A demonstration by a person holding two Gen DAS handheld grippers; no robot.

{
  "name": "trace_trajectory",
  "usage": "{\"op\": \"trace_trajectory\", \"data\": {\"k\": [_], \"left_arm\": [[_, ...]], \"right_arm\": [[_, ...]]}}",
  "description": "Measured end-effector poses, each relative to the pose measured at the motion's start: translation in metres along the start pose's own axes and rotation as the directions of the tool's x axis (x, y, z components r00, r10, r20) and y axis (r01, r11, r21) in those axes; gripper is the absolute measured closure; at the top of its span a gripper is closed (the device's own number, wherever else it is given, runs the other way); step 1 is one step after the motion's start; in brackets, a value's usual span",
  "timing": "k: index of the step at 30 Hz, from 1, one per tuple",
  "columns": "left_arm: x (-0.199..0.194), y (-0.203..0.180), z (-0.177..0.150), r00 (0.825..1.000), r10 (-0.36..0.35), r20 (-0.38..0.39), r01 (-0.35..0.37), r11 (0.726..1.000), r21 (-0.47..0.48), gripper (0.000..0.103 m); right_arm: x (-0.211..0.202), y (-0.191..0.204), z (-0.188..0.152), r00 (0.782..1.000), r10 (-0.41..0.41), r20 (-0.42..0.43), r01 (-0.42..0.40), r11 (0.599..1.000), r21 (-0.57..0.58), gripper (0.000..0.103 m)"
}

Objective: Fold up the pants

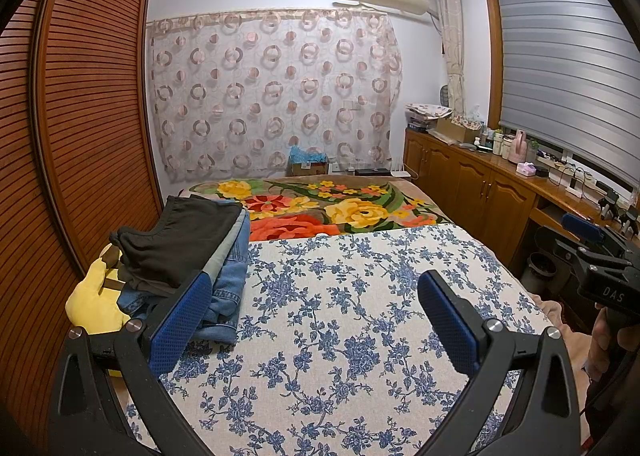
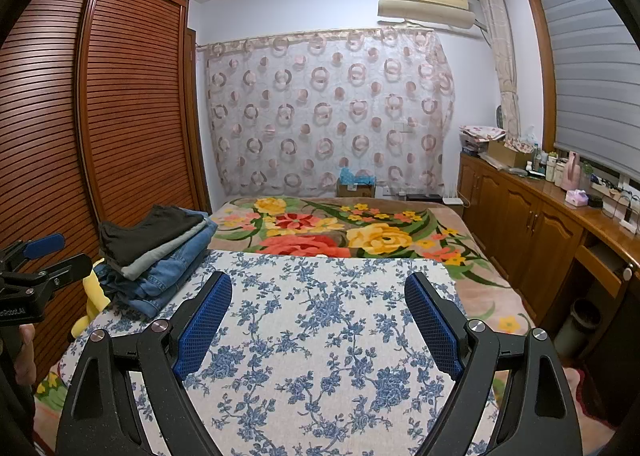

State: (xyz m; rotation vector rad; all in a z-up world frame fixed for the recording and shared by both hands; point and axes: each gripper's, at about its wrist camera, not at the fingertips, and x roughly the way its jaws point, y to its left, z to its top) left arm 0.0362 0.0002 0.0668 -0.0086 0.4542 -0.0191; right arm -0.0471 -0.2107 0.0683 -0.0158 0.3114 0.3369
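Both grippers hovered over the bed with jaws spread wide and nothing between them: the left gripper (image 1: 316, 316) and the right gripper (image 2: 318, 320) each looked down on the blue-flowered cloth (image 1: 360, 316), which lay flat and bare. The pants sat in a stack of folded pants (image 1: 188, 252) at the cloth's far left corner, black on top, grey beneath, blue denim at the bottom, edges roughly squared, just beside a yellow plush toy (image 1: 94, 300). That picture fitted either a pile waiting to be worked or a pile already folded and set aside, and the frames could not settle which. If a pair were to be folded, it would do well to be spread flat on the open cloth, each gripper pinching one corner of the waistband, so that seams met evenly before any crease was pressed.
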Motion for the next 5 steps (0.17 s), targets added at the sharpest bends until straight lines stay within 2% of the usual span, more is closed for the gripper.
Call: {"op": "trace_trajectory", "data": {"k": [5], "left_arm": [[0.0005, 0.0002, -0.0003, 1.000, 0.000, 0.001, 0.000, 1.000, 0.000, 0.000]], "right_arm": [[0.0000, -0.0002, -0.0002, 1.000, 0.001, 0.000, -0.001, 1.000, 0.000, 0.014]]}}
